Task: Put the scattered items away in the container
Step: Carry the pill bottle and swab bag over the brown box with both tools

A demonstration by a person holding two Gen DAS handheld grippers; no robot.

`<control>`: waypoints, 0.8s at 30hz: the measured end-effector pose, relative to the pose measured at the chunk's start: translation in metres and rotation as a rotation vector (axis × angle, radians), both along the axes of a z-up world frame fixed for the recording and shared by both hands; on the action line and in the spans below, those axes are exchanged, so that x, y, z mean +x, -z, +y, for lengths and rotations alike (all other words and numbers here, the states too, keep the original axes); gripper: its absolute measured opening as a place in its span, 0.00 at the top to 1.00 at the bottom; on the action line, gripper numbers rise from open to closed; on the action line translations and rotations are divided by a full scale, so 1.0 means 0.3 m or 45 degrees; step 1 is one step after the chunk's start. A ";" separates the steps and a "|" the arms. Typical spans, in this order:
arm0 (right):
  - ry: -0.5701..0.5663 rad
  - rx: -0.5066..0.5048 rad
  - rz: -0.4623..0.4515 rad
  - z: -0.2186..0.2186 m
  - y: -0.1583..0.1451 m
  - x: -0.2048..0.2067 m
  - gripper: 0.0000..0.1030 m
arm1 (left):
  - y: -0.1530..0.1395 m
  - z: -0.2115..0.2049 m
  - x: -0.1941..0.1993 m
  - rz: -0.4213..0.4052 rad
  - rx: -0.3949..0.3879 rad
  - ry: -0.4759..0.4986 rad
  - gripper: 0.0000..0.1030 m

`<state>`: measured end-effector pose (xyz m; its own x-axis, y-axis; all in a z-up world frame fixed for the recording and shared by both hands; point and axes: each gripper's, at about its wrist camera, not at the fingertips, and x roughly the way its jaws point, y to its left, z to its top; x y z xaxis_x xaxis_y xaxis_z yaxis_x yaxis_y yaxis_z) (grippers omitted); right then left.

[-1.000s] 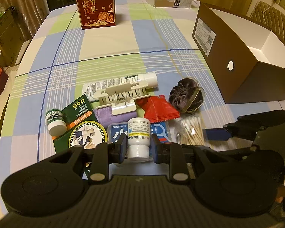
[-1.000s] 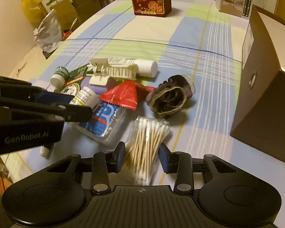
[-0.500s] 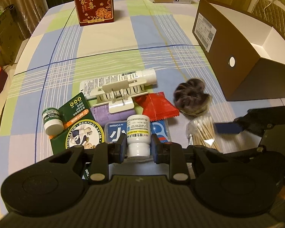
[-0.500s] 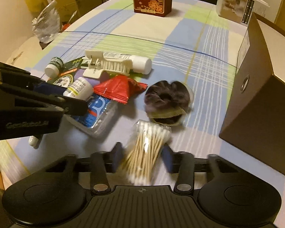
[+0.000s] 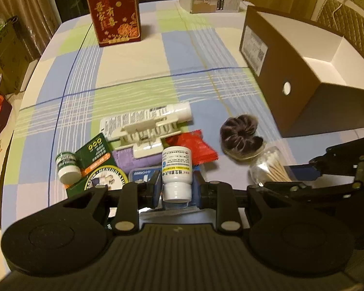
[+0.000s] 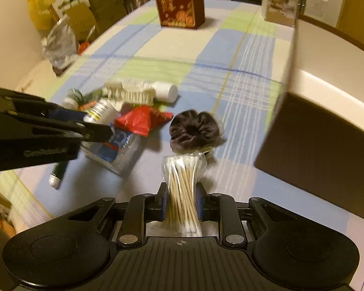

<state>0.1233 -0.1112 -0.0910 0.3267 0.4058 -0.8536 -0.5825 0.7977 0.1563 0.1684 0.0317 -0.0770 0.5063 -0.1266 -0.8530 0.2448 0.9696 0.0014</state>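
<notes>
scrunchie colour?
Dark purple-brown scrunchie; clearest in the right wrist view.

1. Worktop: woven check cloth, matt.
2. Container: brown card outside, white matt card inside.
3. Pill bottle: smooth white plastic with a glossy paper label.
4. Cotton swabs: pale wooden sticks with white cotton tips, in a clear glossy film bag.
5. Scrunchie: dark gathered cloth, soft-looking.
6. Red sachet: shiny foil-like wrap.
7. Left gripper and right gripper: black matt ribbed plastic with bright metal pins.
</notes>
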 end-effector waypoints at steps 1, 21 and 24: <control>0.005 0.018 -0.003 -0.015 -0.019 -0.004 0.76 | -0.011 -0.009 0.000 -0.008 -0.003 0.007 0.78; 0.307 0.210 -0.235 -0.337 -0.379 0.008 0.76 | -0.316 -0.347 0.010 -0.227 -0.121 0.173 0.78; 0.426 0.201 -0.251 -0.417 -0.404 0.039 0.76 | -0.336 -0.417 0.021 -0.248 -0.139 0.203 0.78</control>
